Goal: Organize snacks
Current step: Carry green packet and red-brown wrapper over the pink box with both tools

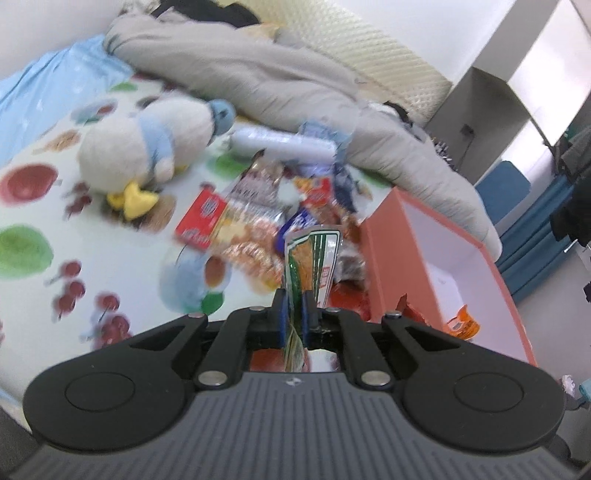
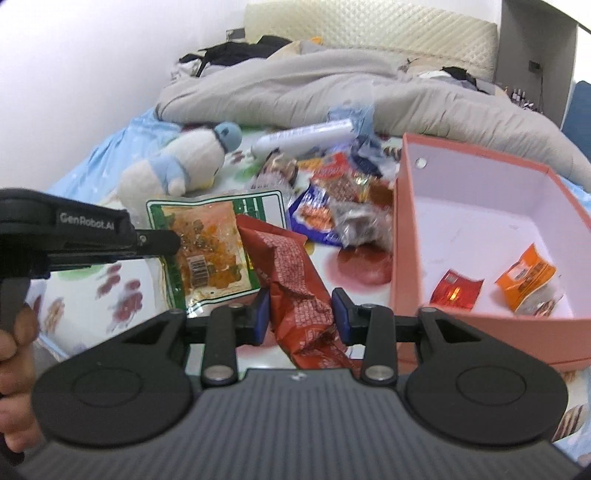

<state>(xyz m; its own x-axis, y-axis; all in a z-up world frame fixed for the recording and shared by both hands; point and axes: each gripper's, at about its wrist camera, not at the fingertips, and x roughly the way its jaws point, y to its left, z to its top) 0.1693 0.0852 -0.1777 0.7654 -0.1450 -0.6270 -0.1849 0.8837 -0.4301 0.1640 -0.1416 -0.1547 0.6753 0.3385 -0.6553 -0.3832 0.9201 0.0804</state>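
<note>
A green-bordered packet [image 2: 207, 243] and a red packet [image 2: 295, 291] are seen left of the pink, white-lined box [image 2: 400, 236]; inside it, orange [image 2: 526, 278].

A bedroom with a bed set against a plain white wall [image 2: 92, 92]

The bed's cream quilted headboard [image 2: 406, 33] runs along the far side, with a rumpled grey duvet [image 2: 295, 92] heaped below it and dark clothing [image 2: 236, 50] piled at its left end. The bed sheet [image 1: 48, 221] is white, printed with fruit, over a pale blue cover [image 1: 44, 92]. To the right stand a grey-white cabinet [image 1: 491, 103] and blue curtains [image 1: 535, 236] above a pale floor [image 1: 554, 325]. Light is even and bright.
</note>
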